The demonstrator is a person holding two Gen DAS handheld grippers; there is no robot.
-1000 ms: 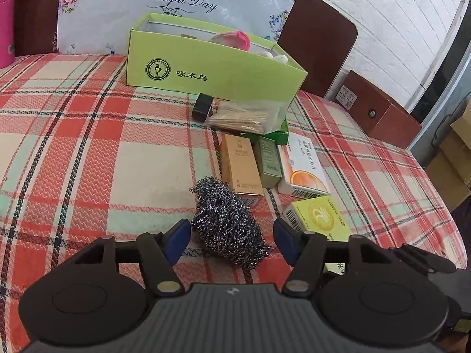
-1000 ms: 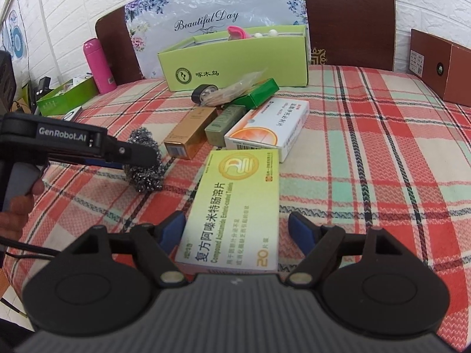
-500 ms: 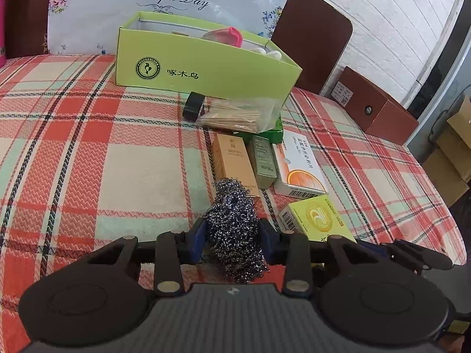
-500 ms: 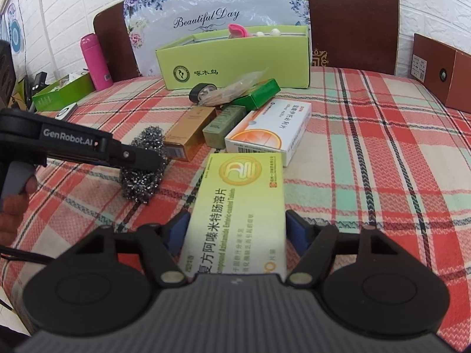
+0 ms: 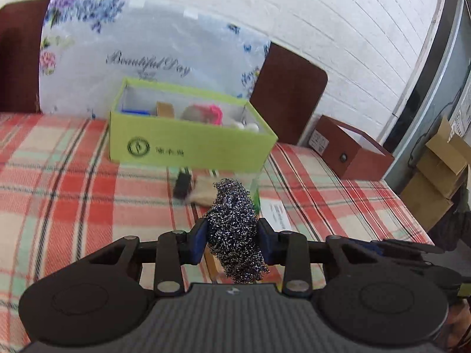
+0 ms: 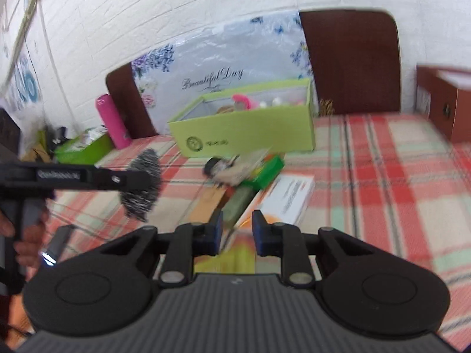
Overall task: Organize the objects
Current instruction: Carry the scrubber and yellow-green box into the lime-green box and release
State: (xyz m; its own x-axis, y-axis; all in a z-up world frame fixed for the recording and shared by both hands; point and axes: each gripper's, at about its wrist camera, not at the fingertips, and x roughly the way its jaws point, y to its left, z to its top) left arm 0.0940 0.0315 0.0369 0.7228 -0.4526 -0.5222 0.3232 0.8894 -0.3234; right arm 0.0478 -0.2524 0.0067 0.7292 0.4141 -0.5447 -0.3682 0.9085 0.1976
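Observation:
My left gripper (image 5: 232, 241) is shut on a grey steel-wool scourer (image 5: 235, 229) and holds it above the plaid tablecloth (image 5: 59, 206). The right wrist view shows that scourer (image 6: 141, 188) in the air at the left. Behind it stands the open light-green box (image 5: 191, 144) (image 6: 244, 138) with a pink item and white balls inside. My right gripper (image 6: 238, 229) is off the table too. Its jaws are closing to a narrow gap with nothing pressed between the pads. A blurred yellow medicine box (image 6: 235, 259) shows below the fingers.
Near the green box lie an orange-and-white carton (image 6: 291, 197), a small green box (image 6: 268, 170), a bag of sticks (image 6: 235, 170) and a black roll (image 5: 182, 185). A brown box (image 5: 350, 153) stands at the right edge. A pink bottle (image 6: 113, 123) is at the far left.
The left jaws closed on the scourer and lifted it off the cloth. The right gripper rose and its jaws narrowed from either side of the yellow box to a small gap.

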